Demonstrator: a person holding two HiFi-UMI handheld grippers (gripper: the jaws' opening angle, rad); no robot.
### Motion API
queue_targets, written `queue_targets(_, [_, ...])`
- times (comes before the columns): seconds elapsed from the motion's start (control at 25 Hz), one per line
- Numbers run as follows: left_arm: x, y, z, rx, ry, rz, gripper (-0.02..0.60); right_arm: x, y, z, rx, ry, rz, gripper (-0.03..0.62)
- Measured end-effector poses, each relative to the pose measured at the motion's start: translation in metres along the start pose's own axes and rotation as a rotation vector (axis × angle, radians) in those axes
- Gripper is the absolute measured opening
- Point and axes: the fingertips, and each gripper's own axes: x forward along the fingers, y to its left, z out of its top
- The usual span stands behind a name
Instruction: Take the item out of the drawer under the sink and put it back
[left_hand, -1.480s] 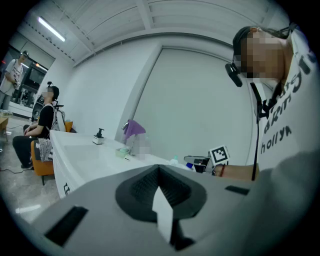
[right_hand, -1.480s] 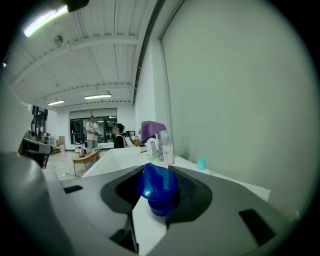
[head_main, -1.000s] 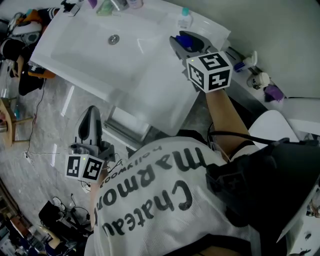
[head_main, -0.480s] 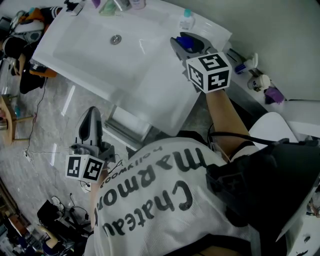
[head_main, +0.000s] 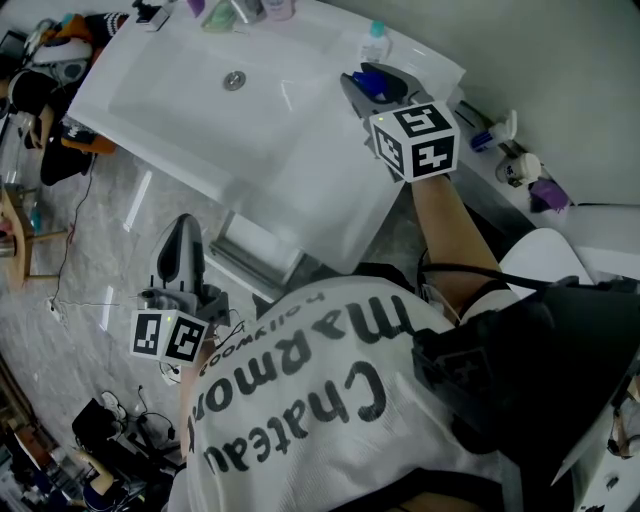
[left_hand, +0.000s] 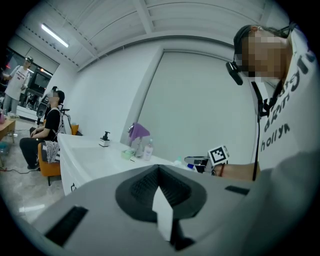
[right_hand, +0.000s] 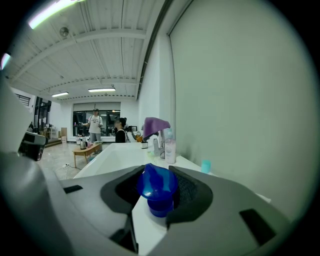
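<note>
Gripping a glossy blue plastic item (right_hand: 156, 186), domed on top with a short cylindrical neck below, the right tongs (head_main: 371, 84) are clenched on it just above the right-hand end of the smooth white rectangular sink (head_main: 190, 110). The left tongs (head_main: 182, 238), matte grey with ribbed dark pads, are pressed together with nothing between them, low in front of the sink, over the veined grey marble floor (head_main: 90, 250).
</note>
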Motion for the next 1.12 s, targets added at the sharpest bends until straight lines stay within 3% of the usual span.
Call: queue_targets(1.12, [-0.005, 0.002, -0.005, -0.011, 0.005, 0.019, 0.005, 0.015, -0.005, 0.007, -0.028, -0.008, 0.022, 0.153])
